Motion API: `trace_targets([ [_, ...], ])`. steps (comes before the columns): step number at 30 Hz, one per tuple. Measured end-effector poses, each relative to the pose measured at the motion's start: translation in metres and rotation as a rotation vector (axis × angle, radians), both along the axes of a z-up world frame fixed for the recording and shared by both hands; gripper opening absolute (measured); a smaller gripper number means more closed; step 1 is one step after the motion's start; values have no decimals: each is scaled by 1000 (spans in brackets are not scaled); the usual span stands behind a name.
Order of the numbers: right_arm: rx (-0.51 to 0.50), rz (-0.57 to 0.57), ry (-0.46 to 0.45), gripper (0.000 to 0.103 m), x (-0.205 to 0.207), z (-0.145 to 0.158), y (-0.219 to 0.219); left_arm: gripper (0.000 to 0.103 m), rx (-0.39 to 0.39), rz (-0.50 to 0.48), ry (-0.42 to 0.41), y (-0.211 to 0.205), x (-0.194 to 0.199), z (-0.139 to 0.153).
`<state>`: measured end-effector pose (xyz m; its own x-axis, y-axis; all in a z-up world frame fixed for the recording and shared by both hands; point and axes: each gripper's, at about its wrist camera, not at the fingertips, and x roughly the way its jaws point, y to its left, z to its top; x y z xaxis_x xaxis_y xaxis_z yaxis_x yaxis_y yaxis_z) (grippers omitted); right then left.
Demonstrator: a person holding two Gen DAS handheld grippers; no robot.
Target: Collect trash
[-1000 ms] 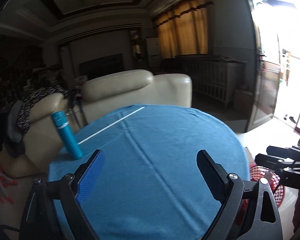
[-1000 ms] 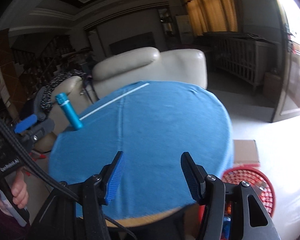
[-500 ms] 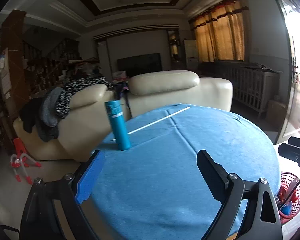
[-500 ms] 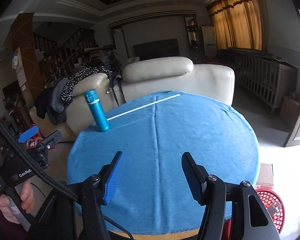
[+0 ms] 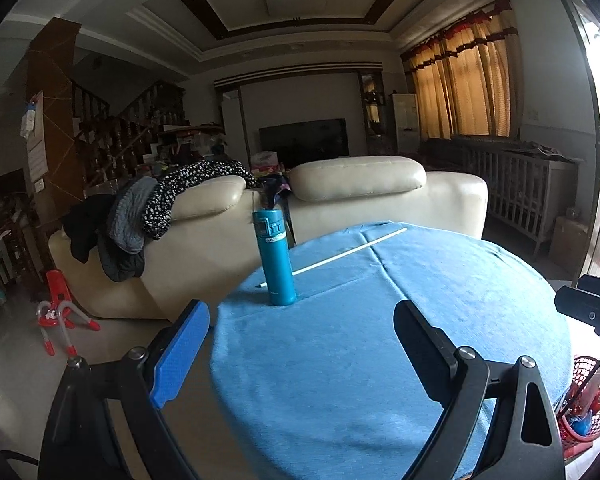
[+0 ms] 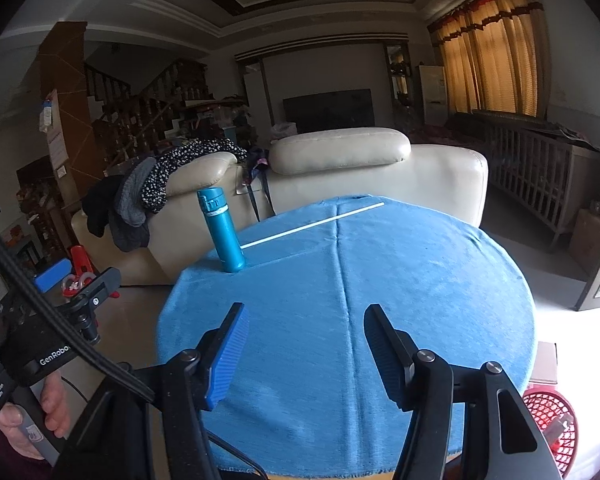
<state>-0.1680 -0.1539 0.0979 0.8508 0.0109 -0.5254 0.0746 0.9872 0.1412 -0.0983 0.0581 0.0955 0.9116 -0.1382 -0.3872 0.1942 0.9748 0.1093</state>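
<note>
Left wrist view: nearest to the camera the left gripper [image 5: 302, 324] is seen, with its two fingers spread wide and nothing held between them, over the near edge of one round table covered by a blue cloth [image 5: 380, 360]. At the right edge of this view a part of the right gripper [image 5: 588, 308] is visible, and below it one red mesh basket [image 5: 592, 400] stands on the floor beside the table, with some items inside that cannot be identified. In the right wrist view the right gripper [image 6: 304, 330] is shown with its two fingers apart and empty, less wide than the left ones; the left gripper [image 6: 80, 292] is seen at the left, held by a hand [image 6: 32, 412]. Further on the cloth, two things are counted: one teal bottle [image 5: 275, 256], standing upright near the far left edge, and one thin white stick [image 5: 340, 255]. The stick lies flat on the far part of the table; its long axis runs diagonally, the near end just behind the bottle and the far end pointing to the far right, toward the table's back edge. Behind the table one cream sofa [image 5: 380, 196] is placed, with several clothes [image 5: 148, 212] laid over its left backrest. On the floor at the left one red toy [image 5: 60, 320] is seen. Farthest, one dark television [image 5: 304, 146] stands at the wall.
</note>
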Motion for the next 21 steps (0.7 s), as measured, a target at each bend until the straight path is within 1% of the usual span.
trace_targets([
  [8,-9,1,-2,64,-1,-1,9,94,8,6,-2,5,-5,1],
  [15,-22,-13,22,64,-2,-9,12,94,5,17,6,8,-7,3],
  [21,6,-27,33,64,-4,-12,6,94,10,24,7,8,-9,4],
])
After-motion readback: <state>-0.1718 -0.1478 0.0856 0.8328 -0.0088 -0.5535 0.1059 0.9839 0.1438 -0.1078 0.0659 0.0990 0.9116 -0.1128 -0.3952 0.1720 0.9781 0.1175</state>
